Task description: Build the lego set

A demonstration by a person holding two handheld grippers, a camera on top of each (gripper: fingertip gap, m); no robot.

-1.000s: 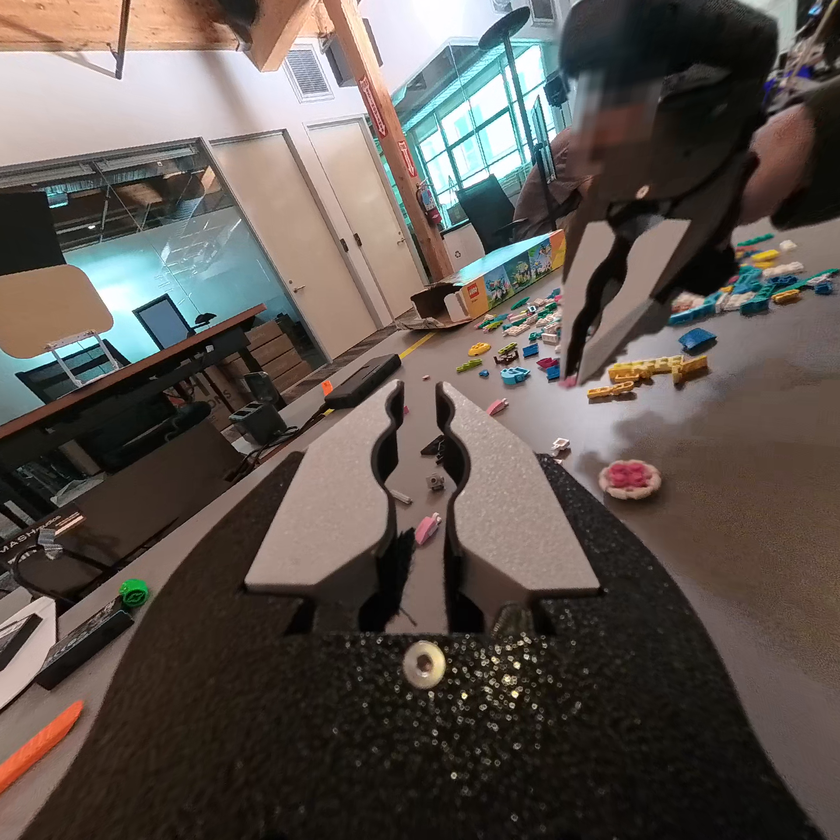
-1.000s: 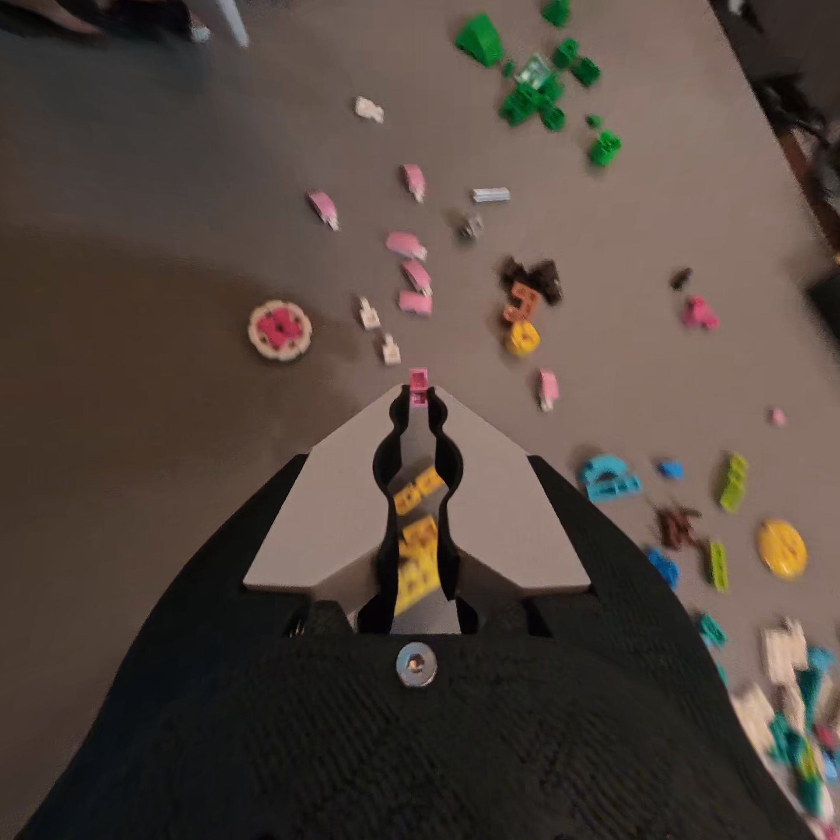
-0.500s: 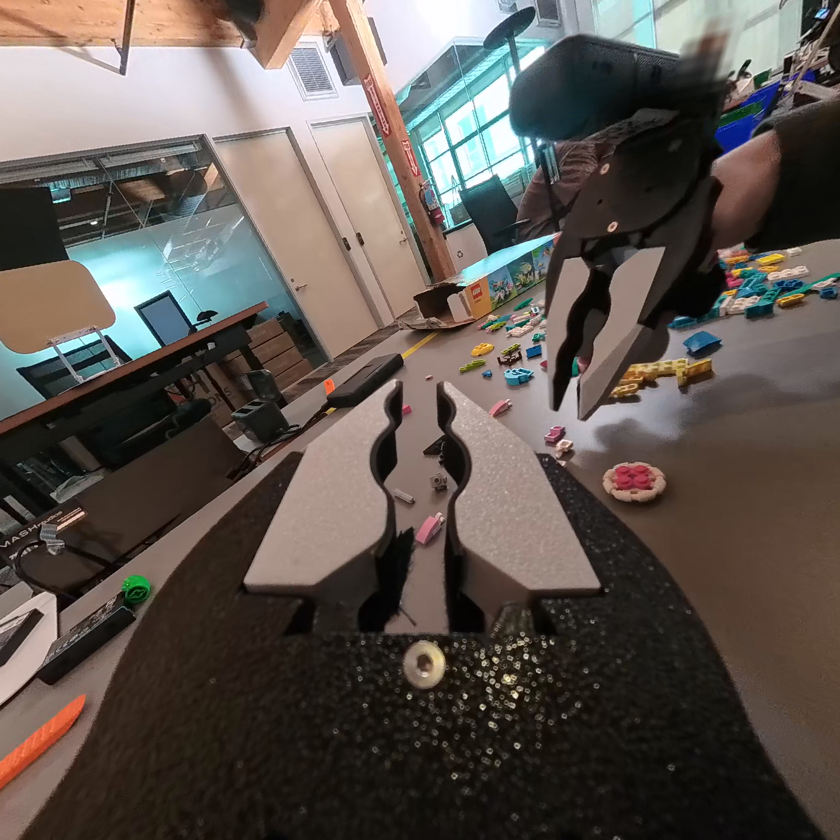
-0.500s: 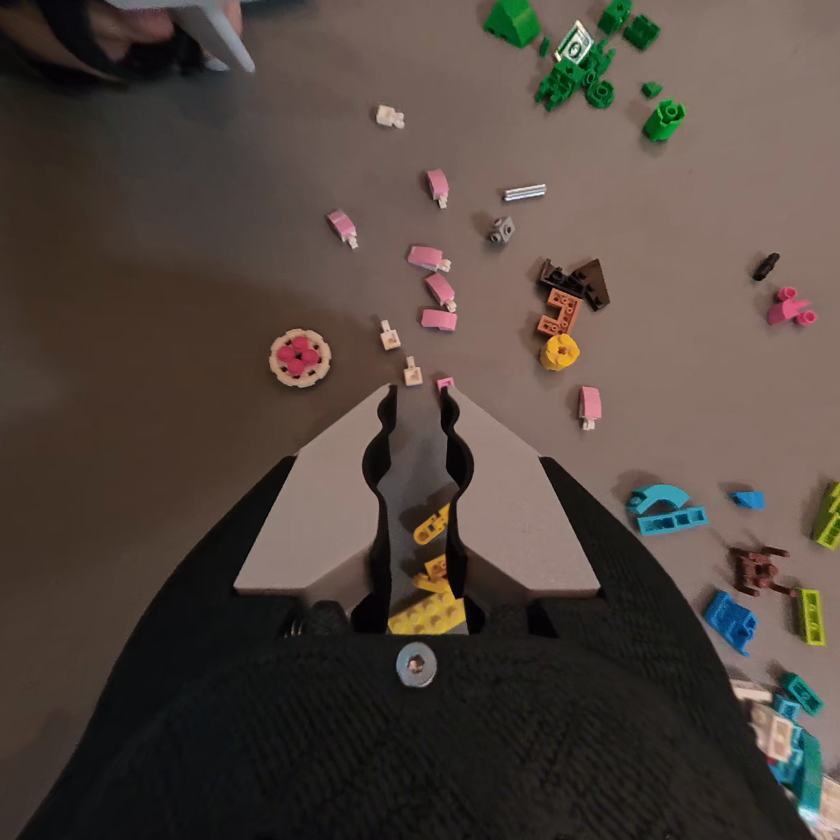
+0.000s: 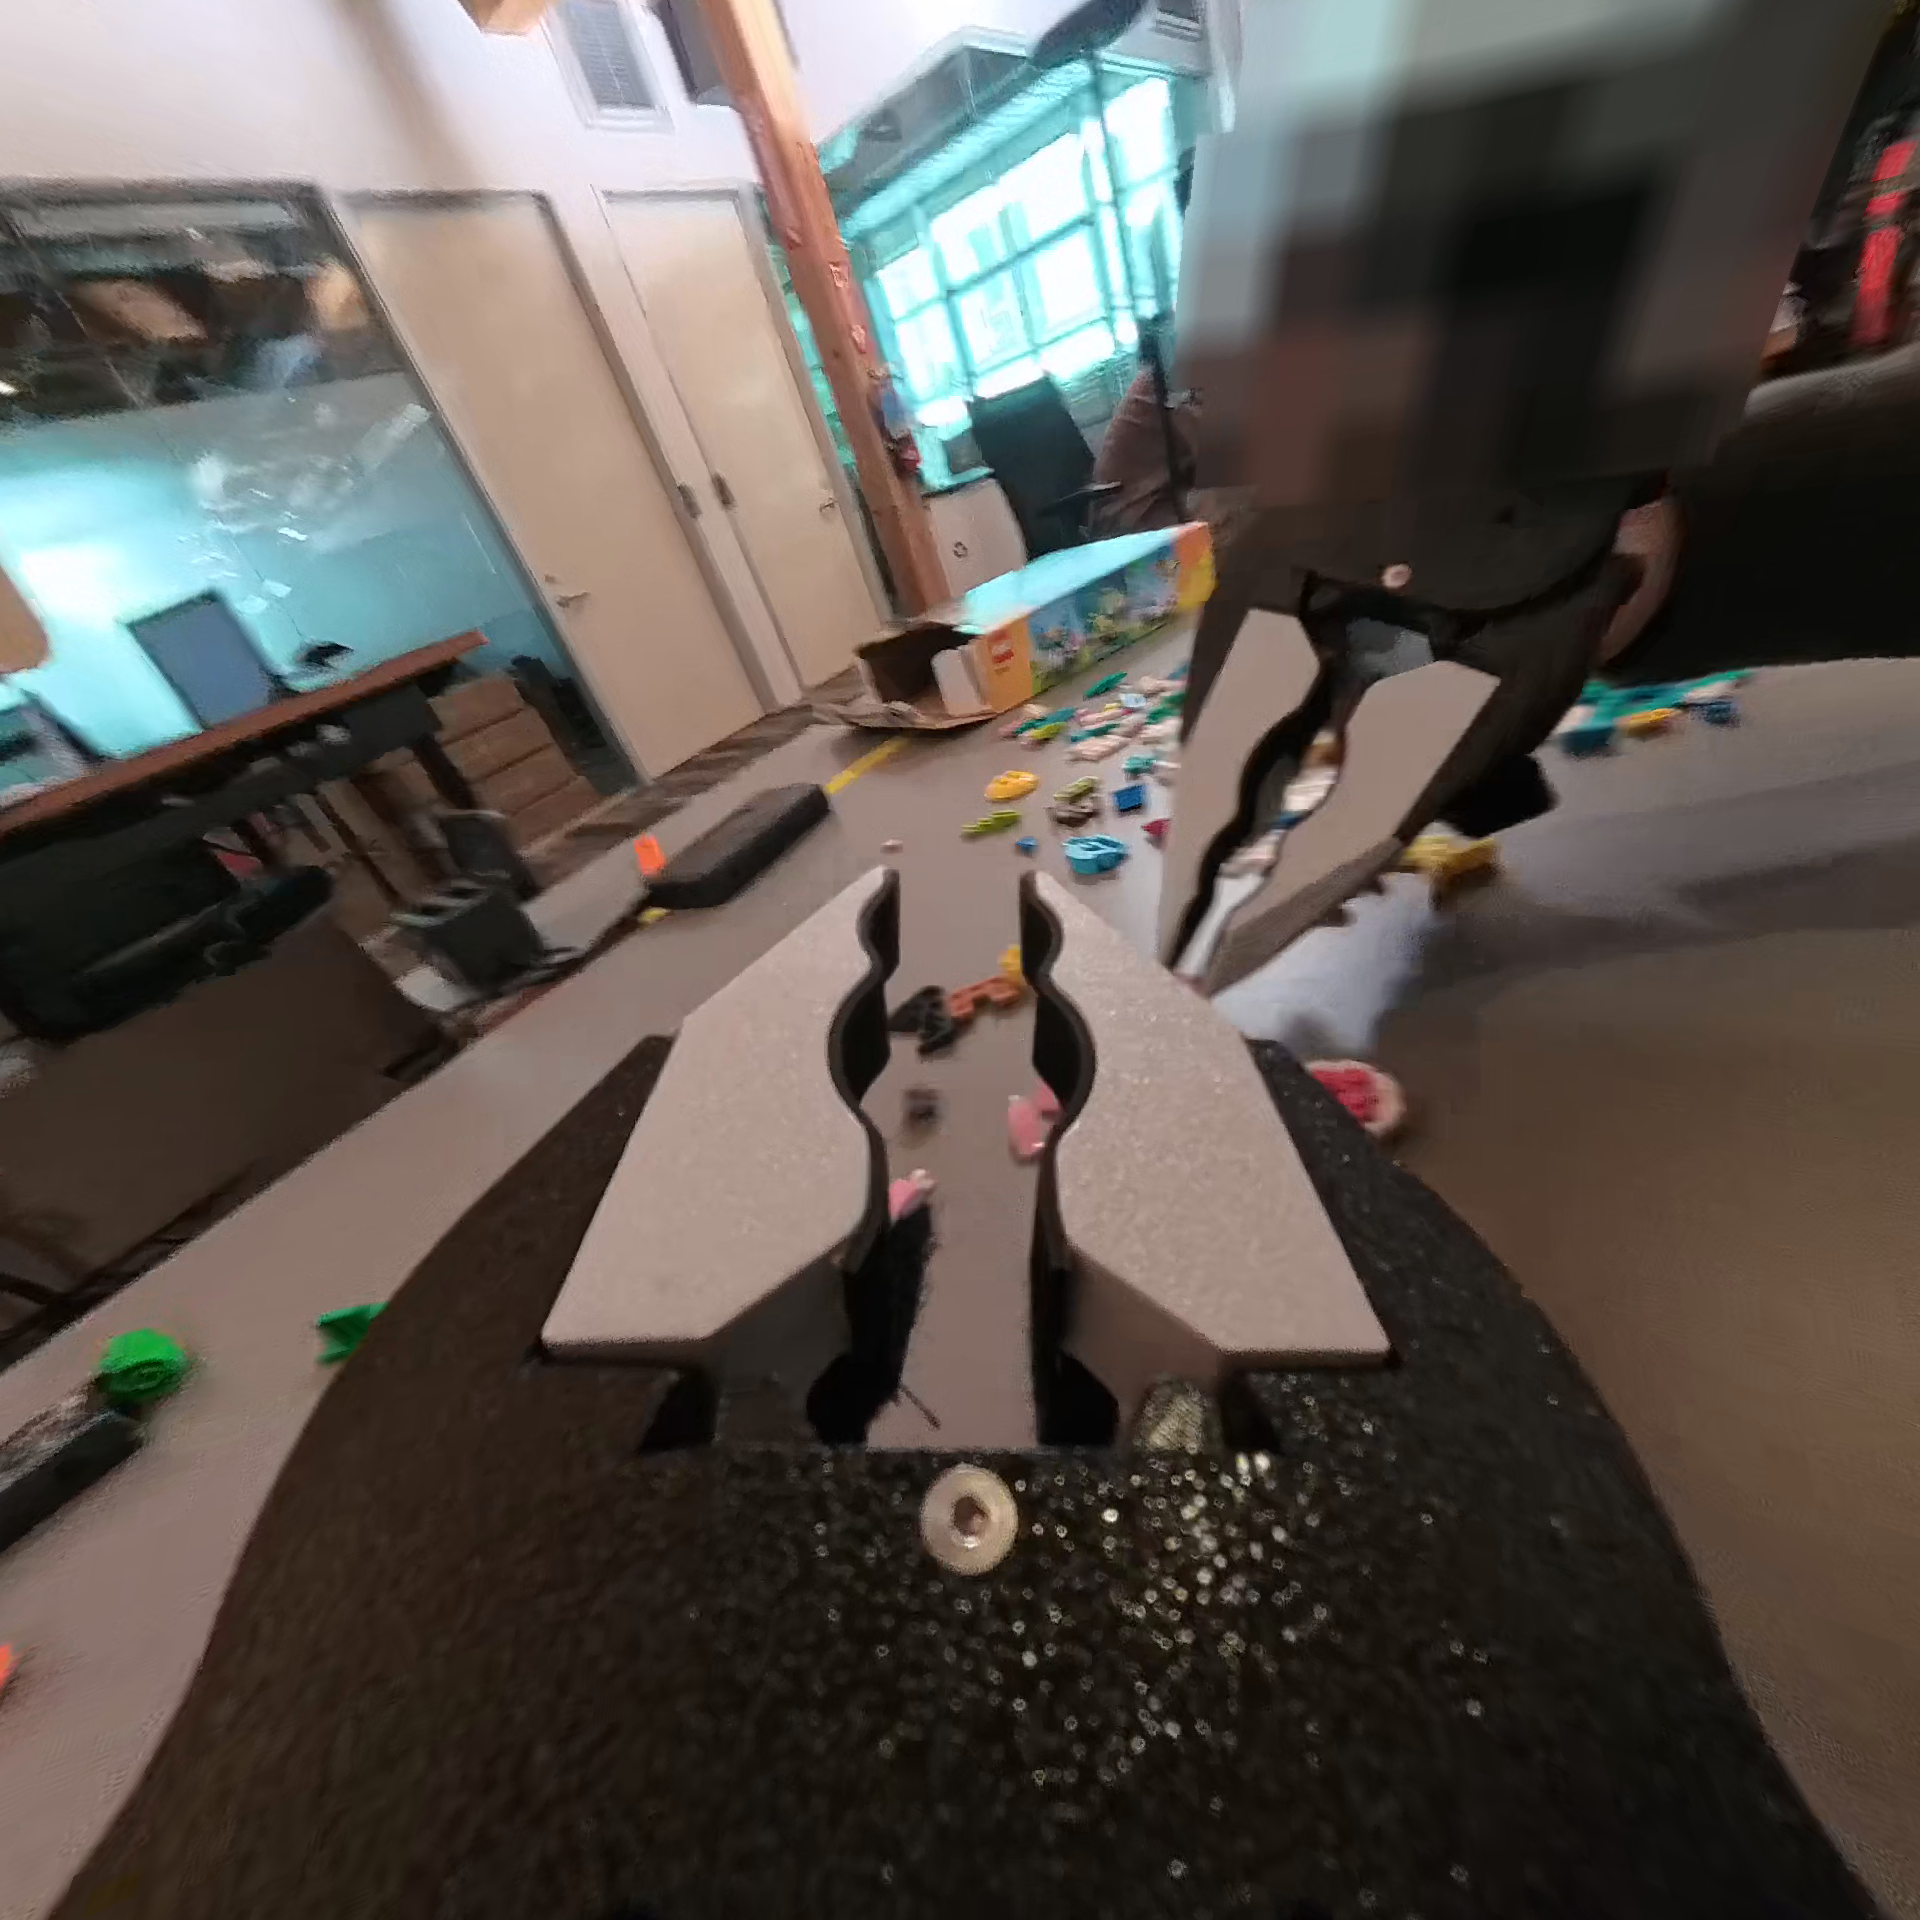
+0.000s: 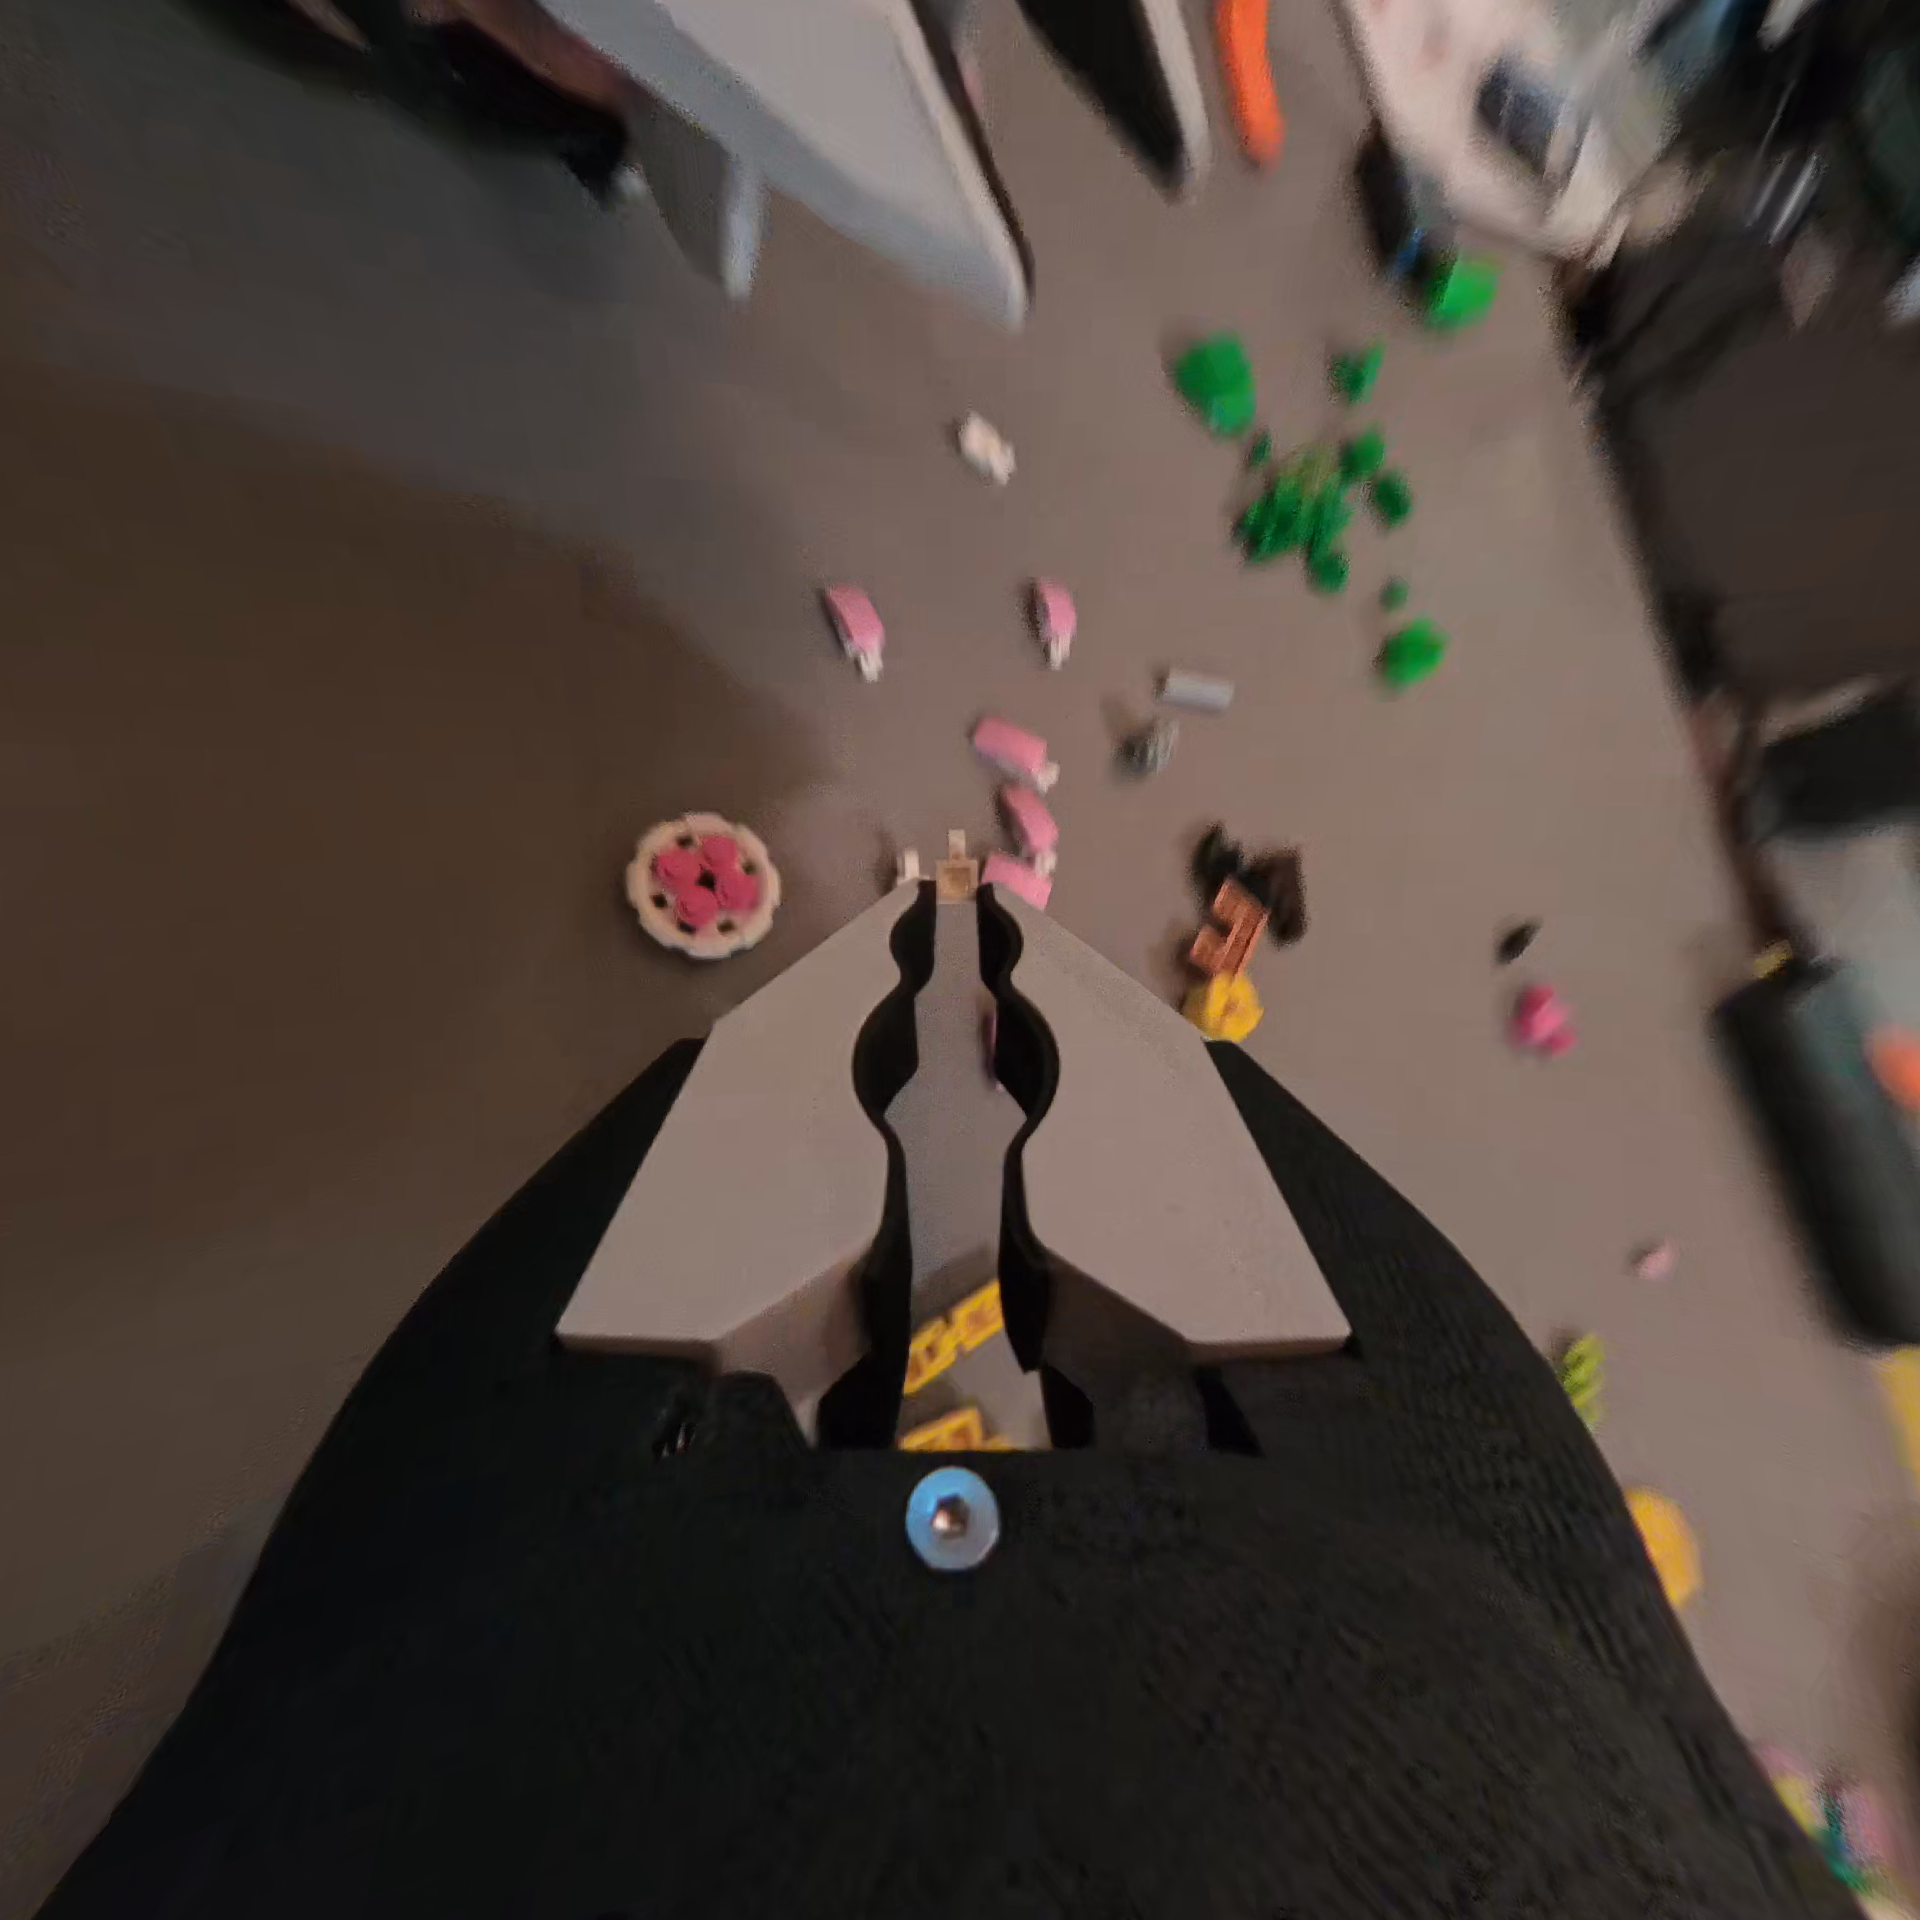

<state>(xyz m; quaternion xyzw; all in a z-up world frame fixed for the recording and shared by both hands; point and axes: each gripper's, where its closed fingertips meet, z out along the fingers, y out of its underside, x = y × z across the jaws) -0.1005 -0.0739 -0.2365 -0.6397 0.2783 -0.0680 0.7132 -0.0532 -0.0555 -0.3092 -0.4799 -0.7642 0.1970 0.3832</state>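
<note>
Loose lego pieces lie on a dark grey table (image 6: pixel 364 727). My right gripper (image 6: pixel 951 891) points down at the table, its jaws closed to a narrow gap on a small cream piece (image 6: pixel 954 873) at the tips. A second cream piece (image 6: pixel 909 862) and several pink pieces (image 6: pixel 1008 746) lie just beyond. A round cream-and-pink flower piece (image 6: pixel 703 883) sits to the left. My left gripper (image 5: pixel 956 888) is open and empty, low over the table; the right gripper (image 5: pixel 1195 961) shows just right of it. Both views are blurred.
Green pieces (image 6: pixel 1309 499) lie far right; an orange piece (image 6: pixel 1231 925) and a yellow round one (image 6: pixel 1226 1008) lie near the right finger. Yellow plates (image 6: pixel 956 1340) show under the right gripper. A lego box (image 5: pixel 1081 623) and a black case (image 5: pixel 743 842) lie farther off. The left gripper's tips are roughly 9 cm from the right gripper's. The round cream-and-pink flower piece (image 6: pixel 703 883) is closer to my right gripper, around 4 cm from its tips; the left tips are 10 cm off.
The right gripper let go of a small pink piece, moved forward and closed on the cream piece. The left gripper moved forward, closer to the right one, and stayed open.
</note>
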